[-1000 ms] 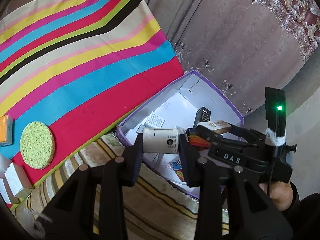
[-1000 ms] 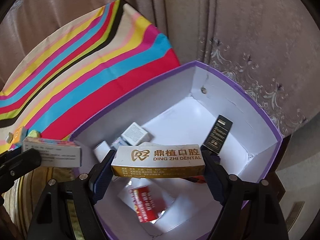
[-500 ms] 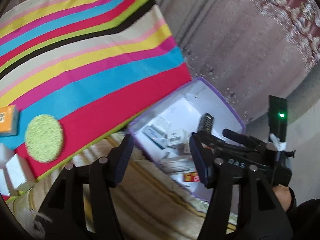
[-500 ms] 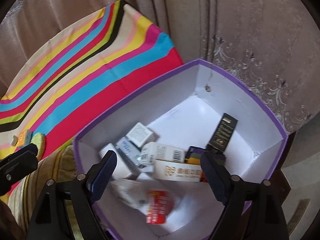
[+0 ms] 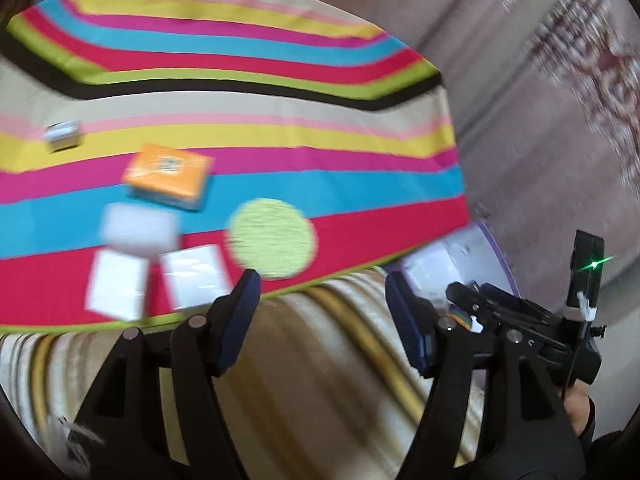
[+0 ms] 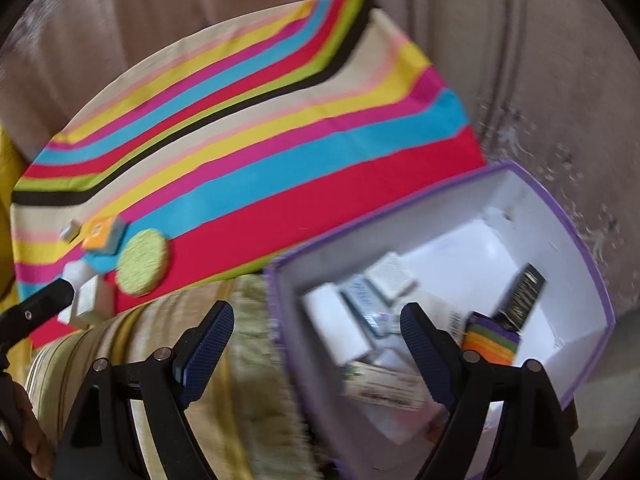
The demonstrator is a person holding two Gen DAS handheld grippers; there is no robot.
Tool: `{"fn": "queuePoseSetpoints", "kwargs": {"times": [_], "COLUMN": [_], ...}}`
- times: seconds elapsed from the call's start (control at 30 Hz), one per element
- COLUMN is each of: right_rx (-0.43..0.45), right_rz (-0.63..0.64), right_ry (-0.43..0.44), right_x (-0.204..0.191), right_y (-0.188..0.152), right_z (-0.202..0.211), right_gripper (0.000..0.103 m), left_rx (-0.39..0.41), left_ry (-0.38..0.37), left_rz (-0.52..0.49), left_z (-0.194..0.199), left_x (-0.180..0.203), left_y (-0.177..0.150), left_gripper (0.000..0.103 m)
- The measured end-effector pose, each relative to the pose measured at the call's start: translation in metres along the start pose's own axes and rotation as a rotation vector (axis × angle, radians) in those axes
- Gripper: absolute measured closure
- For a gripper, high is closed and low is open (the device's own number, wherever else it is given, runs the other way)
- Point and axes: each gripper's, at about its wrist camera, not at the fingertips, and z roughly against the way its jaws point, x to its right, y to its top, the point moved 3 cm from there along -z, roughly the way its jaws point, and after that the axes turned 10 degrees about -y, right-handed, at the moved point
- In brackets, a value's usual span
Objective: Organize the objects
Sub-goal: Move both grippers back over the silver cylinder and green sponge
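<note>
My left gripper (image 5: 322, 300) is open and empty, above the striped cushion edge, facing the striped cloth (image 5: 240, 120). On the cloth lie a green round sponge (image 5: 272, 238), an orange box (image 5: 168, 176), white boxes (image 5: 138, 226) and a small grey box (image 5: 62, 136). My right gripper (image 6: 316, 340) is open and empty, over the left rim of the purple box (image 6: 576, 236). That box holds several small packages, among them a black box (image 6: 522, 296) and a rainbow-striped one (image 6: 492, 340). The sponge also shows in the right wrist view (image 6: 142, 262).
A beige striped cushion (image 5: 340, 380) lies between cloth and purple box. Patterned curtains (image 5: 540, 100) hang behind. The right gripper's body (image 5: 520, 320) shows at the right of the left wrist view, over the purple box (image 5: 472, 256).
Both grippers opened and dropped their boxes into the purple box. Both have since swung left toward the cloth; the left one now faces the sponge and boxes.
</note>
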Motion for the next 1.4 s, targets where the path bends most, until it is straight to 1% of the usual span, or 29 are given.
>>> {"fn": "queuePoseSetpoints", "kwargs": {"times": [0.1, 0.2, 0.33, 0.43, 0.63, 0.73, 0.87, 1.03, 1.27, 1.4], "right_rx": [0.005, -0.001, -0.002, -0.012, -0.049, -0.045, -0.048, -0.065, -0.09, -0.104], "right_rz": [0.052, 0.103, 0.174, 0.213, 0.388, 0.455, 0.508, 0.554, 0.553, 0.552], "right_ry": [0.017, 0.034, 0.035, 0.037, 0.054, 0.06, 0.071, 0.087, 0.097, 0.104], "right_x": [-0.025, -0.048, -0.077, -0.099, -0.144, -0.159, -0.172, -0.188, -0.195, -0.199], "right_y": [0.003, 0.006, 0.011, 0.016, 0.012, 0.011, 0.011, 0.012, 0.018, 0.02], "right_z": [0.001, 0.0, -0.007, -0.019, -0.039, -0.044, -0.05, -0.062, -0.074, -0.08], "right_gripper": [0.017, 0.017, 0.017, 0.017, 0.017, 0.017, 0.016, 0.015, 0.015, 0.015], "left_rx": [0.041, 0.068, 0.099, 0.112, 0.118, 0.118, 0.11, 0.102, 0.097, 0.112], "left_ry": [0.066, 0.097, 0.163, 0.203, 0.29, 0.324, 0.354, 0.384, 0.403, 0.413], "left_rz": [0.041, 0.078, 0.11, 0.131, 0.144, 0.158, 0.178, 0.172, 0.158, 0.153], "left_z": [0.023, 0.036, 0.053, 0.059, 0.065, 0.064, 0.059, 0.053, 0.042, 0.034], "left_x": [-0.027, -0.047, -0.074, -0.09, -0.124, -0.142, -0.162, -0.178, -0.191, -0.2], "left_y": [-0.003, -0.004, -0.005, -0.001, 0.012, 0.02, 0.032, 0.046, 0.065, 0.08], "left_gripper": [0.031, 0.03, 0.028, 0.024, 0.024, 0.023, 0.021, 0.018, 0.016, 0.014]}}
